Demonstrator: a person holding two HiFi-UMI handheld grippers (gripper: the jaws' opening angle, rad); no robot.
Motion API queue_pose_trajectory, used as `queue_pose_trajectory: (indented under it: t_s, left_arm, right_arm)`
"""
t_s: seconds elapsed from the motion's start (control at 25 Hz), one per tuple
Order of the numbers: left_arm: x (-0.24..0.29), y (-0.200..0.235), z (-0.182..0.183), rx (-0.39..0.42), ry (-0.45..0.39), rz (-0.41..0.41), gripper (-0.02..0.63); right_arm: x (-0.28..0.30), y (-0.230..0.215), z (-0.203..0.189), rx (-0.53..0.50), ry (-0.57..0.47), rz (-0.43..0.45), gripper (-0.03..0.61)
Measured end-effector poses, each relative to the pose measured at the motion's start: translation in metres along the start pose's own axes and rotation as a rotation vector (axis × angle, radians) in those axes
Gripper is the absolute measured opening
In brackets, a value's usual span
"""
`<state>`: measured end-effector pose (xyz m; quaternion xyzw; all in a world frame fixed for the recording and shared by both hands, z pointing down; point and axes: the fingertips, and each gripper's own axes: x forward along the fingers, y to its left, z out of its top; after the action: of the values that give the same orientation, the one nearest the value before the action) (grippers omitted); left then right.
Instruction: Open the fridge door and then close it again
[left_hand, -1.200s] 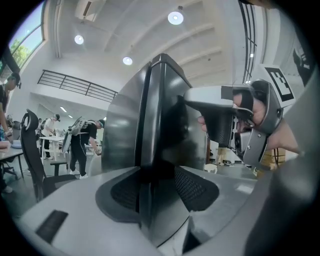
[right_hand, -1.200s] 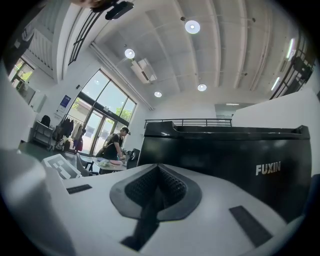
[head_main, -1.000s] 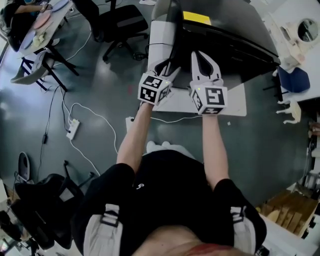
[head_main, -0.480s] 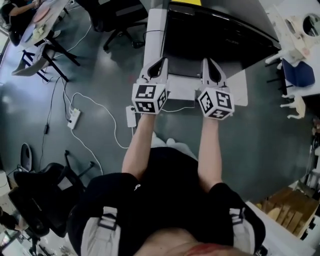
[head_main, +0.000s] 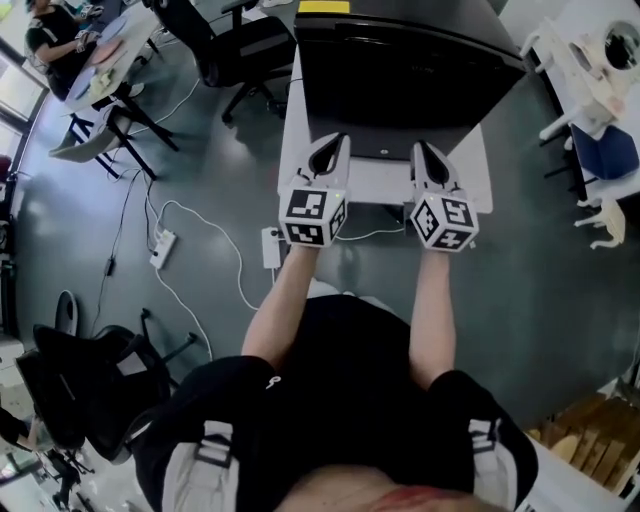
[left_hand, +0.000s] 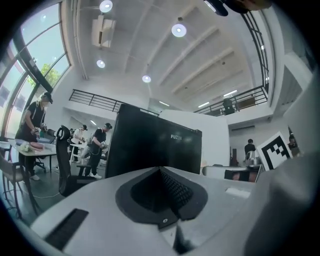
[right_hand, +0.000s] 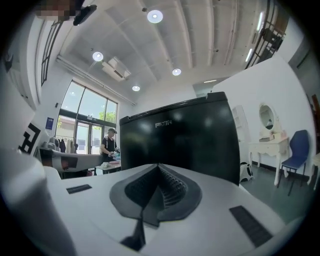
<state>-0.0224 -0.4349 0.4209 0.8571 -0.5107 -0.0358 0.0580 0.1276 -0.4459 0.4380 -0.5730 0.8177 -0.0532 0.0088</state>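
The black fridge (head_main: 400, 70) stands at the top of the head view with its door closed flat against the body. It fills the middle of the left gripper view (left_hand: 150, 150) and of the right gripper view (right_hand: 185, 140). My left gripper (head_main: 335, 142) is held level in front of the fridge and a little away from it, shut with nothing between its pads (left_hand: 162, 170). My right gripper (head_main: 422, 150) is beside it at the same distance, also shut and empty (right_hand: 159, 167). Neither touches the door.
The fridge sits on a white base (head_main: 470, 190). An office chair (head_main: 240, 45) and a table with a person (head_main: 100, 70) are at the upper left. A power strip with cables (head_main: 165, 245) lies on the floor. White furniture (head_main: 590, 50) and a blue chair (head_main: 610, 150) stand at the right.
The door stood ajar with my open left gripper at its edge; now it is closed. The left jaws have shut, and both grippers have drawn back from the fridge.
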Motion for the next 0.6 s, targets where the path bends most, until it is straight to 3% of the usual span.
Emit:
queue_pose_trajectory:
  t_s: [0.28,0.6]
  left_arm:
    - [0.001,-0.031,-0.004,0.020,0.001,0.075,-0.002]
    - [0.004,-0.060,-0.012,0.007,-0.003,0.087,-0.002]
  right_arm:
    - [-0.037,-0.032,0.007,-0.050,0.018,0.033,-0.008]
    - [-0.054,-0.050,0.003,-0.043,0.013,0.059,-0.008]
